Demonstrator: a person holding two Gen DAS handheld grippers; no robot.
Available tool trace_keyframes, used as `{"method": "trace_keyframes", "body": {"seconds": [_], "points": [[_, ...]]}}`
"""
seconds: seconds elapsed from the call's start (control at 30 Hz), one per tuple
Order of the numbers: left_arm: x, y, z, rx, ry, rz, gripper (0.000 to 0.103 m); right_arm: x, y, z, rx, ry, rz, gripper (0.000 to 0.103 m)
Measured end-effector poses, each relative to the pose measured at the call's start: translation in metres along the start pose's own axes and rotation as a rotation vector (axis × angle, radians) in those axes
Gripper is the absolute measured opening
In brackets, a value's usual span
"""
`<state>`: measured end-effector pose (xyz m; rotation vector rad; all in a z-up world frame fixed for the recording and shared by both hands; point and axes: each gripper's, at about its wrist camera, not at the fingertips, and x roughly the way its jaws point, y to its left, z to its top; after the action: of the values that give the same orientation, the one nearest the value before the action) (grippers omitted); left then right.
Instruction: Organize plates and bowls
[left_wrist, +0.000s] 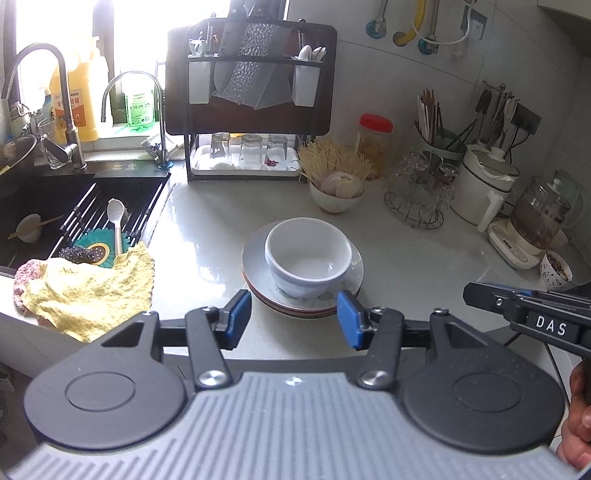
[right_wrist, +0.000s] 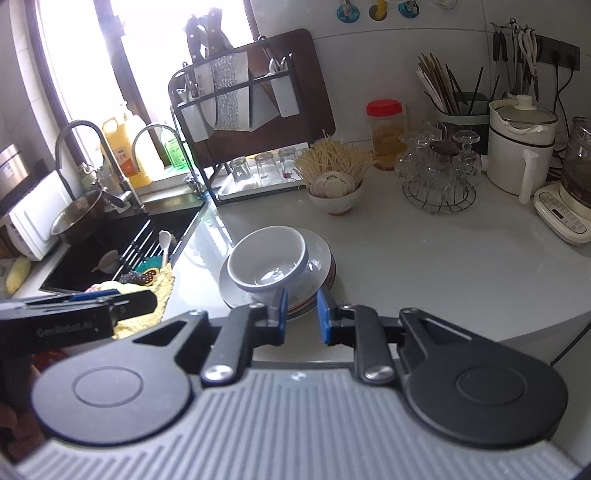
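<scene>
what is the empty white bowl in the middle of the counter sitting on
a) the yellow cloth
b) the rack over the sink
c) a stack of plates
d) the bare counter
c: the white bowl stands upright on the top plate of a small stack of plates, apart from the yellow cloth by the sink.

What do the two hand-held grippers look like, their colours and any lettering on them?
Both match. The left hand-held gripper and right hand-held gripper have black linkage arms with silver pivot bolts, blue pads on the fingertips, round black discs either side, and a ribbed grey body. Seen side-on, the right one reads "DAS" in white, the left one "GenRobot.AI". A thin dark cable trails near the right one.
</scene>
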<state>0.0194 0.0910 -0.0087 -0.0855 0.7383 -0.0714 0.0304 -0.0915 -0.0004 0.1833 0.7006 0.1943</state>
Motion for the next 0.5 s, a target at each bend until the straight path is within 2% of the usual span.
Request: {"method": "trace_keyframes", "body": {"seconds": [0.27, 0.37, 0.43, 0.5], "points": [[0.002, 0.003, -0.011, -0.008, 0.007, 0.005, 0.06, 0.001, 0.001, -0.013, 0.006, 0.0, 0.0, 0.022], [0.0, 0.002, -0.014, -0.012, 0.002, -0.002, 0.065, -0.004, 0.002, -0.011, -0.014, -0.024, -0.016, 0.023], [-0.001, 0.002, -0.015, -0.018, -0.001, 0.006, 0.072, -0.006, 0.002, -0.011, -0.018, -0.038, -0.019, 0.045], [-0.001, 0.003, -0.015, -0.025, -0.002, 0.011, 0.079, -0.006, 0.003, -0.01, -0.022, -0.036, -0.024, 0.046]]}}
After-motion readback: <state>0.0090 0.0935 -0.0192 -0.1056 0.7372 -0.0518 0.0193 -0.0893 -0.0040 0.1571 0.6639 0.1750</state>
